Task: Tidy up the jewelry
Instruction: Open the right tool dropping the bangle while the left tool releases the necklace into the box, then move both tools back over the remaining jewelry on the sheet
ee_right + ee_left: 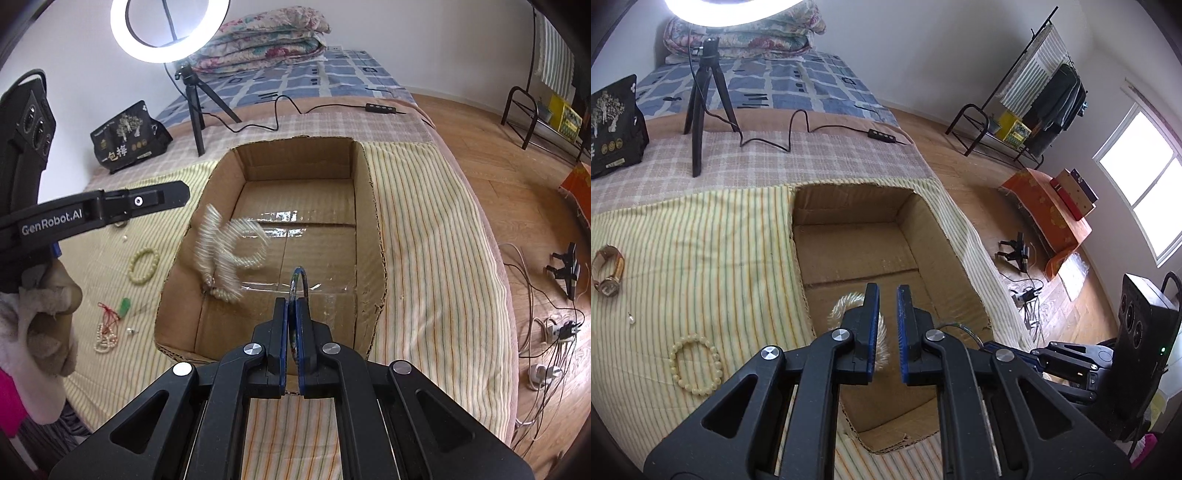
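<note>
The left gripper (pixel 887 288) hangs over the open brown cardboard box (pixel 849 214), and its blue-padded jaws stand a little apart with nothing between them. A blurred white pearl necklace (pixel 227 254) is in the air just beyond it, over the near left part of the box. The right gripper (pixel 295 301) is clenched on one thin dark bangle (pixel 300 275), which stands upright over the near edge of the box.

The box floor is bare and wide, with shiny tape across it. Its cut edges are rough and torn, and the walls stand close on the left and right.

On the yellow striped cloth (pixel 424 240) to the left of the box lie more things: one cream bead bracelet (pixel 695 363), one brown-strapped wristwatch (pixel 607 271), one small white pearl drop (pixel 631 319), one red string with a green stone (pixel 114 308), one small heap of white pearls (pixel 104 338) and one tiny stud (pixel 131 331).

The cloth to the right of the box is bare up to the bed's edge. Far off stand one black tripod (pixel 701 103) and one black bag (pixel 615 125).
</note>
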{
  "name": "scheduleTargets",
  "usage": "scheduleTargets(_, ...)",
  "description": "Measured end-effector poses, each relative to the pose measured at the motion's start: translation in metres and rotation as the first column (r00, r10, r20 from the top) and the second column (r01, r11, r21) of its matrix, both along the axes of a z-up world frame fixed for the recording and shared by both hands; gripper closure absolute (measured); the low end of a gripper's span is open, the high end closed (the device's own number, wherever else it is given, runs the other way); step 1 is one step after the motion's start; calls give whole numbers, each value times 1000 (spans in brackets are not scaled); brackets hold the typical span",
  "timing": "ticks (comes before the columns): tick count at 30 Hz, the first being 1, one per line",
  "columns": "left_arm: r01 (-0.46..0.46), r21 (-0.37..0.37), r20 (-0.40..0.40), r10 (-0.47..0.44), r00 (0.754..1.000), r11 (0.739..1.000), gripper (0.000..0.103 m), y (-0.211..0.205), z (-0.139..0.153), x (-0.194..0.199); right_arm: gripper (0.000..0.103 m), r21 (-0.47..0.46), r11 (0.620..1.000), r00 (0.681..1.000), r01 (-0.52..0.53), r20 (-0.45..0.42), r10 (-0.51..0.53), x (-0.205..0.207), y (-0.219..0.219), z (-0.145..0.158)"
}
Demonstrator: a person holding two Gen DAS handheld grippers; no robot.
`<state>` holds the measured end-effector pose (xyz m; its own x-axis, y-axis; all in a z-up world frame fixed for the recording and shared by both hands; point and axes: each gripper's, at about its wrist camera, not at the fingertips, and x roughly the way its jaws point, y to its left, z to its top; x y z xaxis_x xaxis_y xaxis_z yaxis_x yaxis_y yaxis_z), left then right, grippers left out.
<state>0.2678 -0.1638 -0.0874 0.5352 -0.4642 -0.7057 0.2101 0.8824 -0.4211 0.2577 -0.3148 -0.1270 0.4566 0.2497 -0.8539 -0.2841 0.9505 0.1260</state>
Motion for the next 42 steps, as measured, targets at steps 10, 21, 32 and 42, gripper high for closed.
scheduleTargets(10, -46, 21, 27, 45, 999, 999, 70, 24, 12, -7, 67, -1, 999, 999, 32, 40, -32, -1, 1, 11)
scheduleTargets(21, -118, 63, 101, 111, 989, 991, 70, 77, 40, -34, 52, -30, 999, 994, 19, 108, -15, -7, 20, 26)
scheduleTargets(32, -196, 142, 126, 179, 976, 970, 55, 153, 54, -66, 26, -64, 998, 984, 29, 180, -17, -17, 45, 39)
scheduleTargets(42, -249, 164, 96, 236, 967, 955, 51, 201, 48, -87, 23, -25, 999, 974, -47, 219, 51, -26, 91, 42)
